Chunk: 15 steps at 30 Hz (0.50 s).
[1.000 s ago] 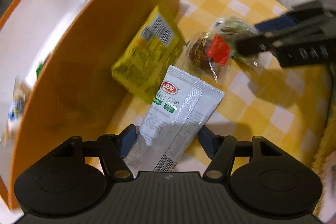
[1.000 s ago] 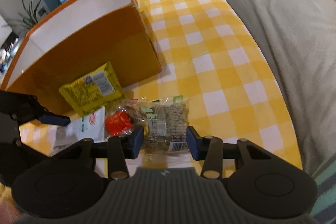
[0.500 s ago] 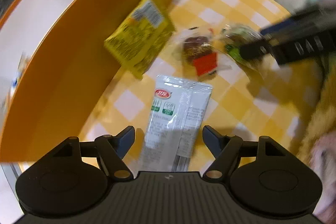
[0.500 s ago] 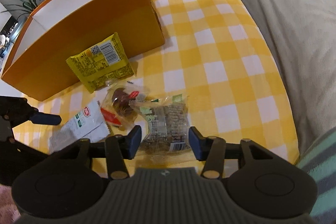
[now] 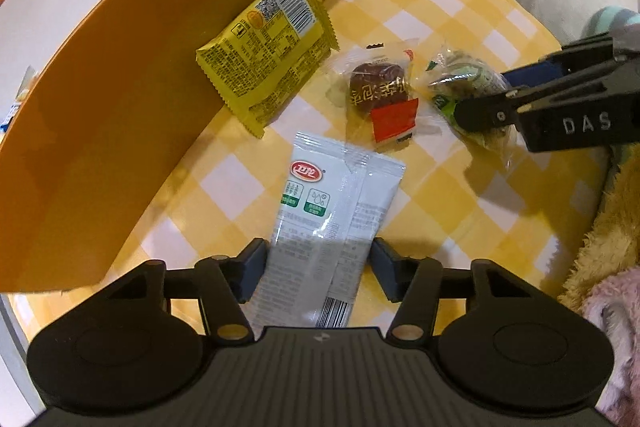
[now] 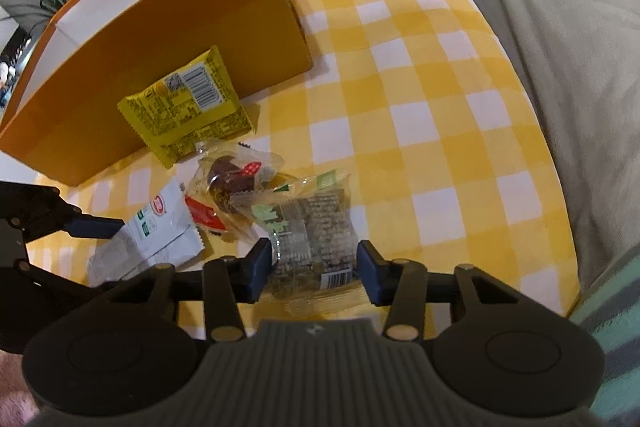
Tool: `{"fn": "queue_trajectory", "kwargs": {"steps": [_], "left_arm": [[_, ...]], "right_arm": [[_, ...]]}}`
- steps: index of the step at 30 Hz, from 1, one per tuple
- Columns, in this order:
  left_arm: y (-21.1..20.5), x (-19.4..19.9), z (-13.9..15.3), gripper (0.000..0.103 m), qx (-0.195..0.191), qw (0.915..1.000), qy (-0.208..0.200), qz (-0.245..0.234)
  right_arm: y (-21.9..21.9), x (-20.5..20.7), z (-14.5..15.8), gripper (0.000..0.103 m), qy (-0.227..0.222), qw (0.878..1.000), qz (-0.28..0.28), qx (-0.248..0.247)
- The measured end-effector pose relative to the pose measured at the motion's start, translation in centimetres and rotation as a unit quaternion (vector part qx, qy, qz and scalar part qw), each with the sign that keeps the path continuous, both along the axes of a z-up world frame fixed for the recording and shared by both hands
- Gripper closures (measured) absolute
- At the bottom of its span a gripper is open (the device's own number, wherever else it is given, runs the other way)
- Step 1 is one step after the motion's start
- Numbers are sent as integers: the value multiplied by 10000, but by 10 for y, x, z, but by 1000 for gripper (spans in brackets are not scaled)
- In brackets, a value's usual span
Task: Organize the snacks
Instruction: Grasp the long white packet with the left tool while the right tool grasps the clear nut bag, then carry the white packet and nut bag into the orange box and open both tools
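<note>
Yellow-and-white checked cloth [image 6: 420, 115] covers the table, and four snack packets lie on it in front of an orange box [image 6: 168, 39]. The left gripper [image 5: 318, 269] points steeply down over a white packet [image 5: 332, 211] with a red logo; the packet's lower end lies between its two blue pads. The jaws have just been closing on it: the left pad meets the packet's edge, while a thin gap shows at the right pad, so whether they truly pinch it cannot be told. The right gripper [image 6: 314, 269] stands over a clear packet with green print [image 6: 312, 227], whose near end sits between its pads. Those jaws have also just been closing and are now narrowed onto the wrapper, both pads against its sides. A clear packet with a brown cake and red label [image 6: 228, 183] lies between the other two, its edge tucked under the green-printed one. A yellow packet [image 5: 268, 47] leans against the orange box's wall, barcode uppermost. Grey upholstery [image 6: 560, 27] lies beyond the cloth's far edge.
</note>
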<state>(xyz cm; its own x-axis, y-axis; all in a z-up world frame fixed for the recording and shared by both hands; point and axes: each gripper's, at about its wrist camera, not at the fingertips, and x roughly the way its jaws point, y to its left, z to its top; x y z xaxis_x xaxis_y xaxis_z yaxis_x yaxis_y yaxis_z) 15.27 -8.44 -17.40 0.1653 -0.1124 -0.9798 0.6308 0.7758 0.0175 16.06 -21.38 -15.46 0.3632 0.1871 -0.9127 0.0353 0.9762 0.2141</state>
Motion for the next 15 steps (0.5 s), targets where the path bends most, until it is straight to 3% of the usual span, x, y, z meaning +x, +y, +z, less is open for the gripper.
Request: {"fn": "queue_trajectory", "kwargs": {"steps": [8, 15], "left_arm": [[13, -13, 17, 44, -197, 9981, -144, 570], [27, -22, 52, 44, -375, 9946, -282, 929]], "right_arm": [[4, -4, 3, 65, -44, 9999, 69, -134], [5, -13, 18, 65, -181, 9996, 4, -231]]}}
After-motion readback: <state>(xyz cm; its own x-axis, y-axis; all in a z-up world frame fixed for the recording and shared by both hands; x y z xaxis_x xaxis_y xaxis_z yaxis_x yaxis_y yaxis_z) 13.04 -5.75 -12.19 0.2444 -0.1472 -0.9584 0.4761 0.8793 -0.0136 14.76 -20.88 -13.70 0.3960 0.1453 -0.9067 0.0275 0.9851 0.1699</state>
